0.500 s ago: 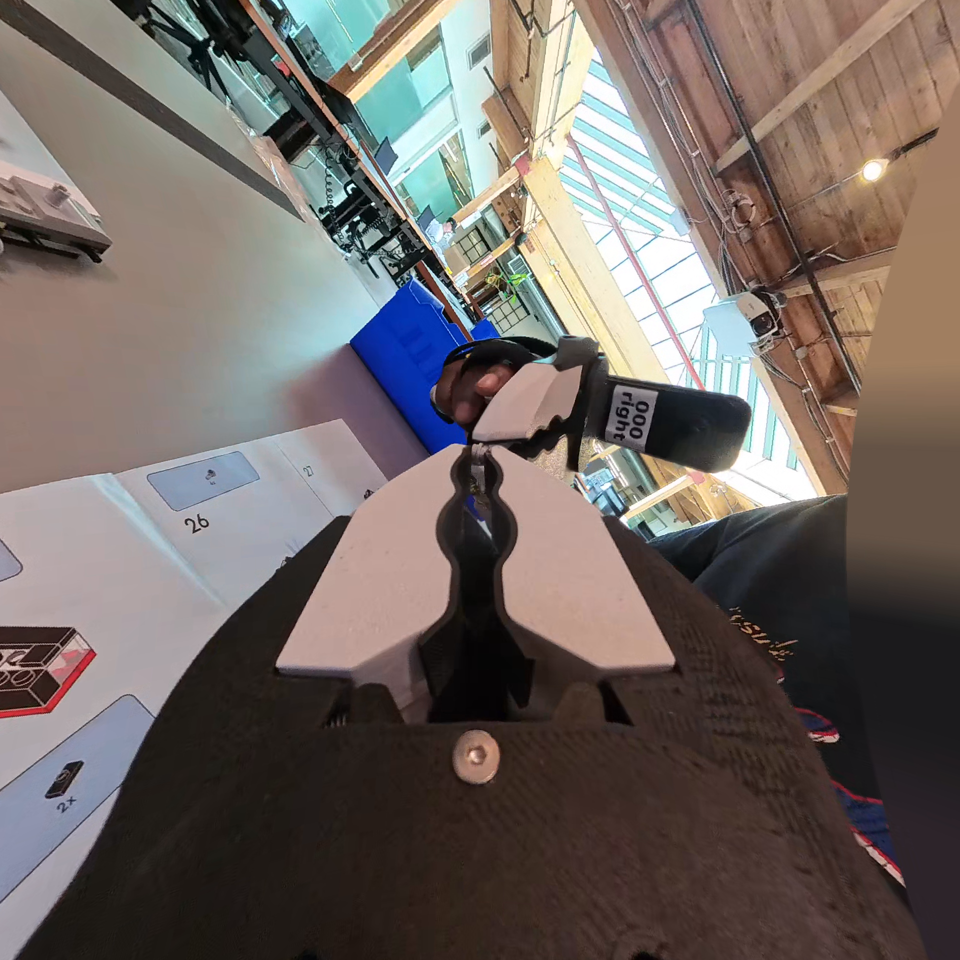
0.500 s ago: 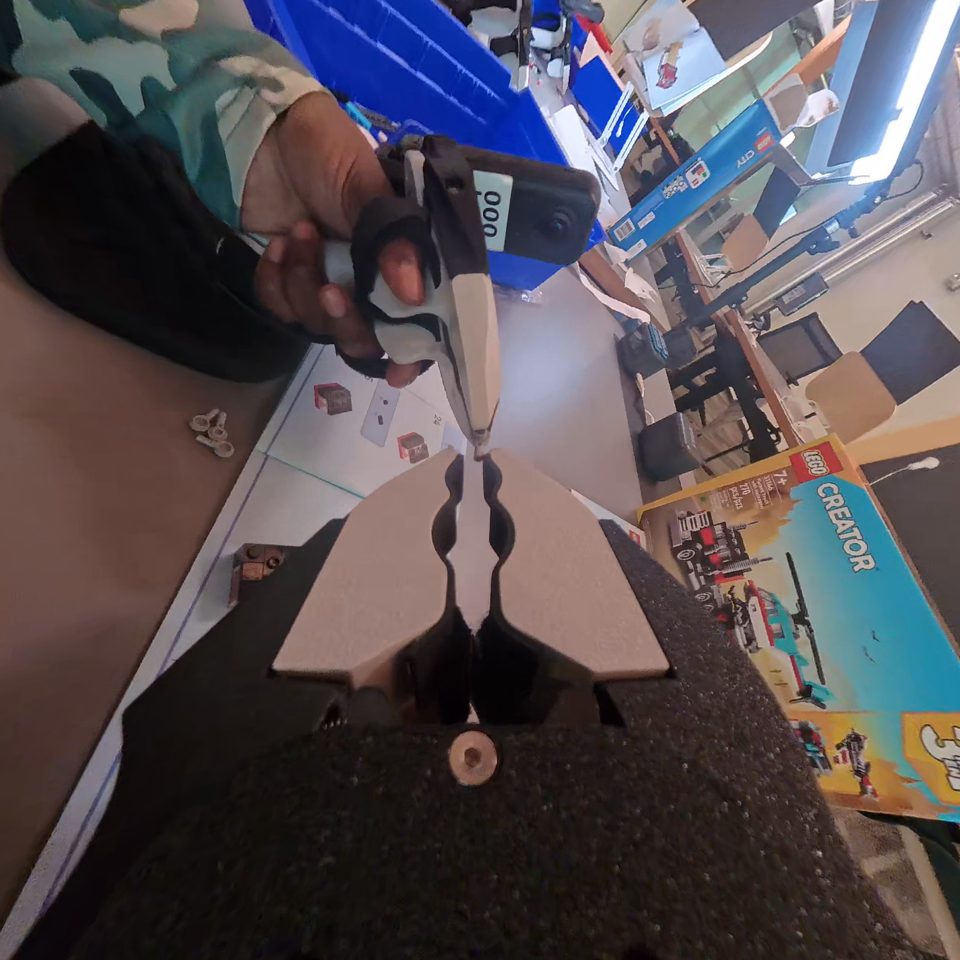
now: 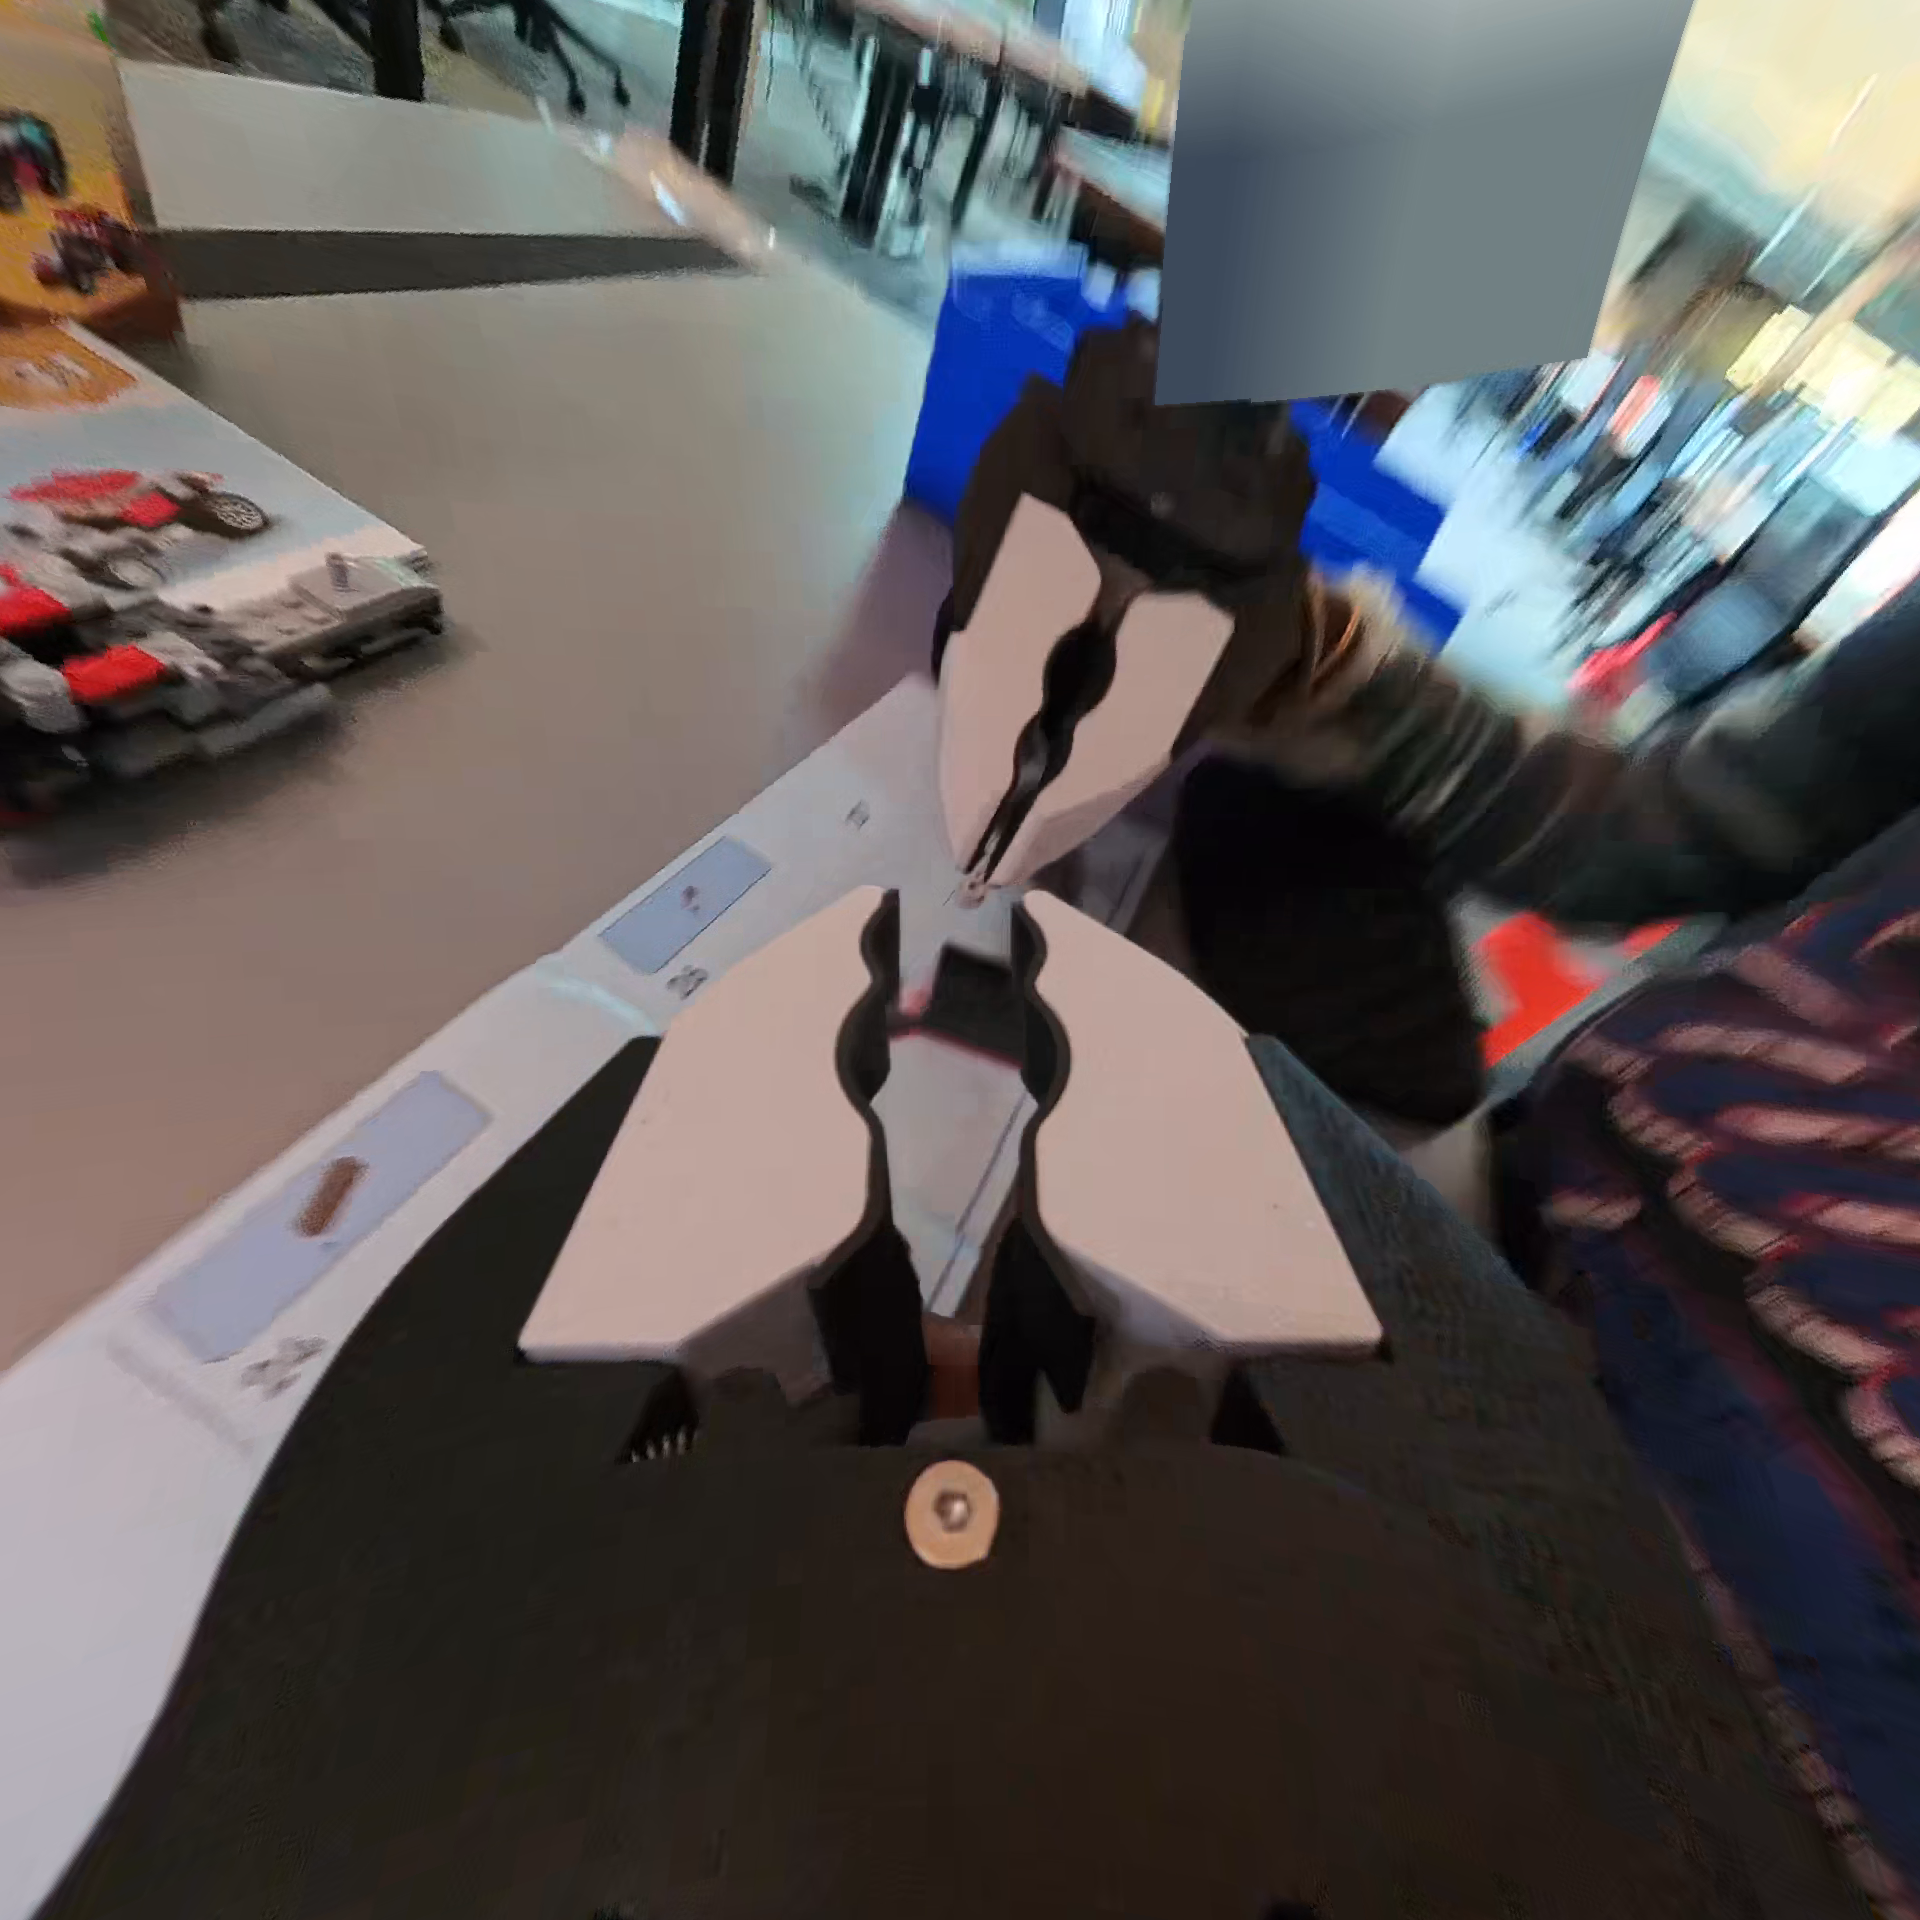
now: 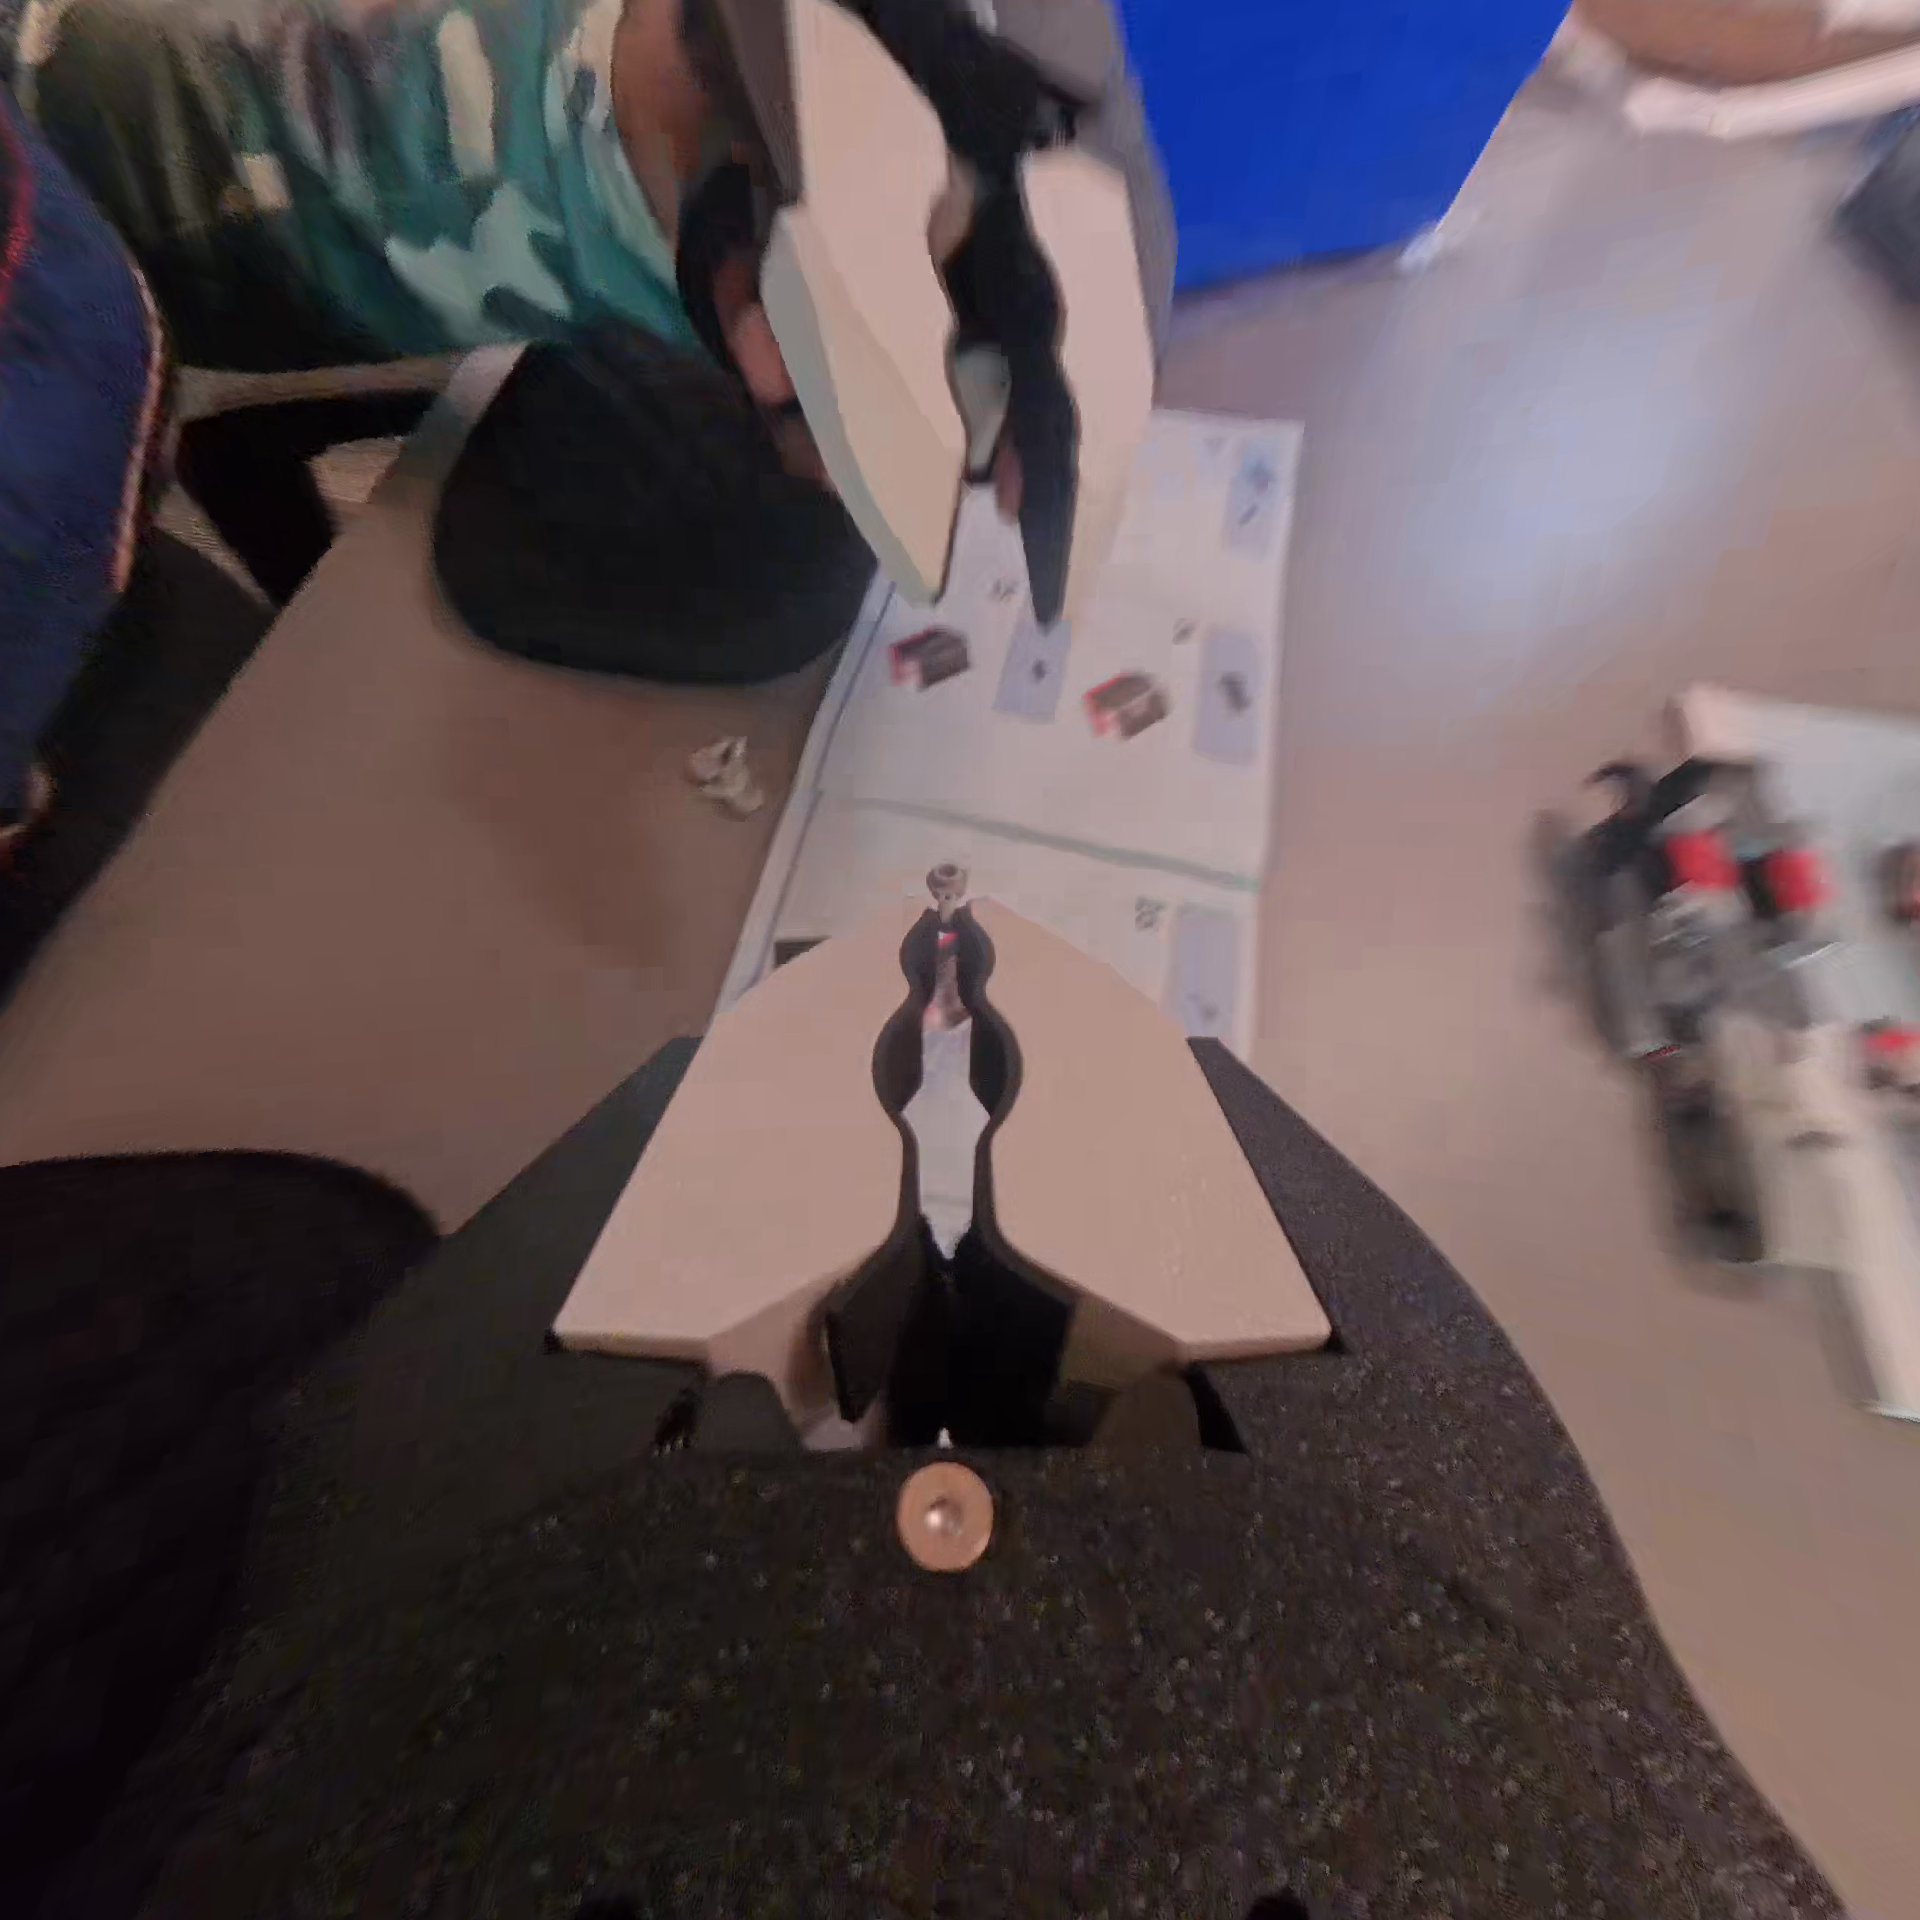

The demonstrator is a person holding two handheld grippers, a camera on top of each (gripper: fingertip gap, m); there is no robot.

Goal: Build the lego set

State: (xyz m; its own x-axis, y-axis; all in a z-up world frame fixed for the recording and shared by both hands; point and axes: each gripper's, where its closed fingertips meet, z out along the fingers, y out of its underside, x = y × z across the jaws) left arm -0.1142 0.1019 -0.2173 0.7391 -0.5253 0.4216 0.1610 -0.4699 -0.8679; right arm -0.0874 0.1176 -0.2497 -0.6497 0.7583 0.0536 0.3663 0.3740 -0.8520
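Note:
My right gripper [image 4: 948,912] is shut on a small grey lego piece [image 4: 948,881] that sticks out past its tips. It is held above the open instruction booklet [image 4: 1091,800]. My left gripper [image 3: 954,900] is open and empty, with its jaws a little apart. In the left wrist view the right gripper [image 3: 982,868] points tip to tip at it, with the small piece [image 3: 971,891] at its tips. In the right wrist view the left gripper [image 4: 987,603] hangs above and beyond, tips apart. The views are blurred by motion.
A partly built grey, red and black lego vehicle [image 3: 156,623] [image 4: 1704,935] stands on the grey table [image 3: 571,468]. A few small white pieces [image 4: 727,774] lie left of the booklet [image 3: 582,997]. A blue bin [image 3: 997,353] and the set's box [image 3: 62,239] stand at the back. The left gripper's tips are roughly 5 cm from the right gripper's.
The left gripper has opened and the two grippers have drawn apart. Both have tilted down toward the table. The small piece stays in the right gripper.

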